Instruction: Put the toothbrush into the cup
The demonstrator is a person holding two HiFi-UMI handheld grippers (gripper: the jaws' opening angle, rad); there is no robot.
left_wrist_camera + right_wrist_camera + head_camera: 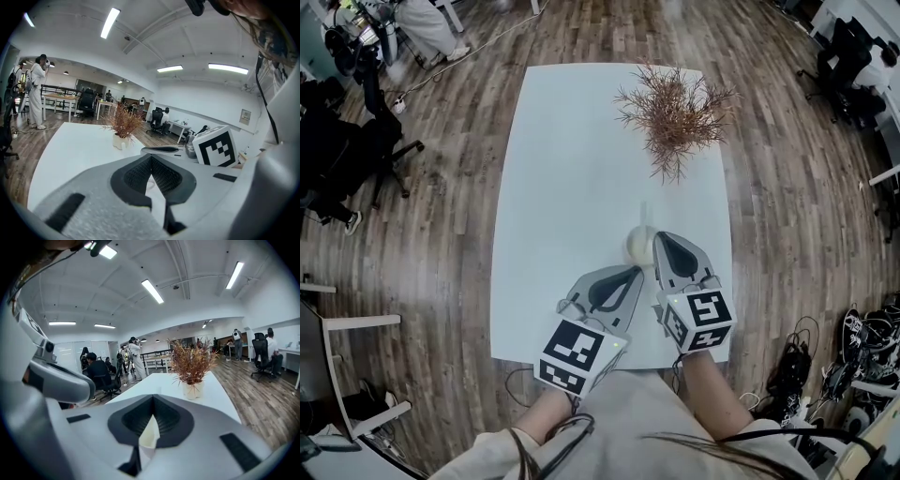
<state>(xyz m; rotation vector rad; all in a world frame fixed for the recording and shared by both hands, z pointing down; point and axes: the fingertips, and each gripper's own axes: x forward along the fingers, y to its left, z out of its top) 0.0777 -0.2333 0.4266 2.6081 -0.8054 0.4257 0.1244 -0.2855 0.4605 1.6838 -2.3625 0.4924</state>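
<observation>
A cream cup stands on the white table near its front edge. A thin pale toothbrush rises upright out of it. My right gripper is shut and empty, its tip just right of the cup. My left gripper is also shut and empty, its tip just below the cup. In the right gripper view the jaws meet at the tip, and the cream cup shows through the gap behind them. In the left gripper view the jaws are closed on nothing.
A dried brown plant in a small white pot stands at the far right of the table. Office chairs and desks stand on the wooden floor around it. Cables lie on the floor at the right.
</observation>
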